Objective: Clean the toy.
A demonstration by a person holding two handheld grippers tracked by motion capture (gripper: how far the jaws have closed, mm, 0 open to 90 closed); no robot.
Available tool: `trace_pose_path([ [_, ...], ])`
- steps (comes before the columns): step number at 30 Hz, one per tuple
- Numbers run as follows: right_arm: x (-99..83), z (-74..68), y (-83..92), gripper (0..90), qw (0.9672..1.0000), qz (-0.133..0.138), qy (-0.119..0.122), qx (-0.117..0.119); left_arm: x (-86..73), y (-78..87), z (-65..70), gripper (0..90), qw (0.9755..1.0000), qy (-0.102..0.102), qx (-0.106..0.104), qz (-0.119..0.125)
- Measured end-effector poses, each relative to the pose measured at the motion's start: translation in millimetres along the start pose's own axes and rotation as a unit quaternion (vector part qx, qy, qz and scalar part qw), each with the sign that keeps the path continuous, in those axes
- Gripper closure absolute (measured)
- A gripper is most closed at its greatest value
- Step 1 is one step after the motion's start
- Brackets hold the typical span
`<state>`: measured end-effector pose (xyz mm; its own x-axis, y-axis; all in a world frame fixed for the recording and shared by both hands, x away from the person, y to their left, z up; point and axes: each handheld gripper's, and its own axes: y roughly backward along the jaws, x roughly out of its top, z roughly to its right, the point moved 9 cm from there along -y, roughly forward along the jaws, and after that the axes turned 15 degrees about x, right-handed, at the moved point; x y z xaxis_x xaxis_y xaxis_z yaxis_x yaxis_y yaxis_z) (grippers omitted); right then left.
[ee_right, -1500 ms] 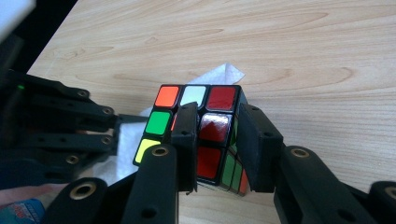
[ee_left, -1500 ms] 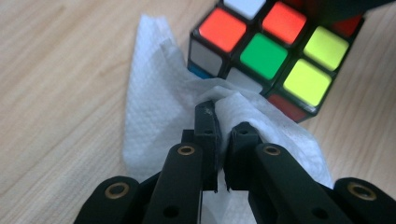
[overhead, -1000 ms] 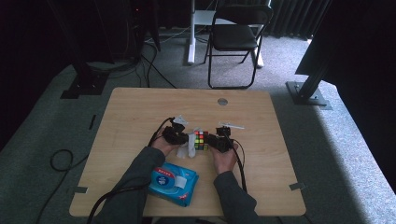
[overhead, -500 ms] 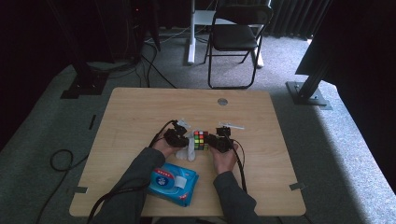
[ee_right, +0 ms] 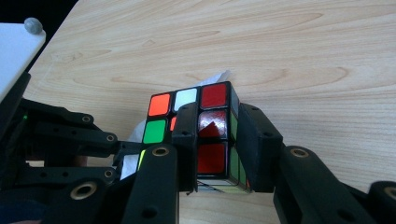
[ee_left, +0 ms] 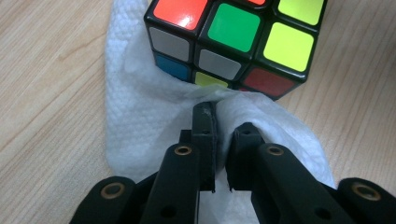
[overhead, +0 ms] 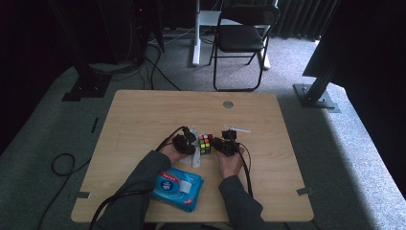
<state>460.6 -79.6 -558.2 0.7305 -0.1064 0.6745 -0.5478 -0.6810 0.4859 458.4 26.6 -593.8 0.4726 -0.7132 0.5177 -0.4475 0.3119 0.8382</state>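
Two grips noted: right gripper [ee_right: 215,149] fingers clamp the rigid, slick-faced cube [ee_right: 205,135] across opposite faces, while left gripper [ee_left: 223,140] fingers, nearly together, pinch the limp wipe [ee_left: 140,116] just beneath it.

You face a pale wooden counter [overhead: 143,115] standing on grey carpet [overhead: 335,158]. Behind it 1 black folding chair [overhead: 242,38] waits beside a white post [overhead: 196,33]. Black cables [overhead: 62,165] snake over the floor, and the far wall lies in deep shadow.
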Motion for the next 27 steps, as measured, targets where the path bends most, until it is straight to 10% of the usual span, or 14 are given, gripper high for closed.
trace_pose_path([
  [15, 0.1, 0.1, 0.0, 69.7, 1.0000, -0.002, 0.003, 0.000, -0.2, -1.6, -4.4, 79.8, 0.9999, 0.003, 0.010, -0.002],
  [27, 6.4, 1.2, 7.9, 70.6, 0.9995, 0.009, 0.025, -0.016, 4.6, 10.5, -24.9, 86.5, 0.9968, 0.054, 0.046, 0.038],
])
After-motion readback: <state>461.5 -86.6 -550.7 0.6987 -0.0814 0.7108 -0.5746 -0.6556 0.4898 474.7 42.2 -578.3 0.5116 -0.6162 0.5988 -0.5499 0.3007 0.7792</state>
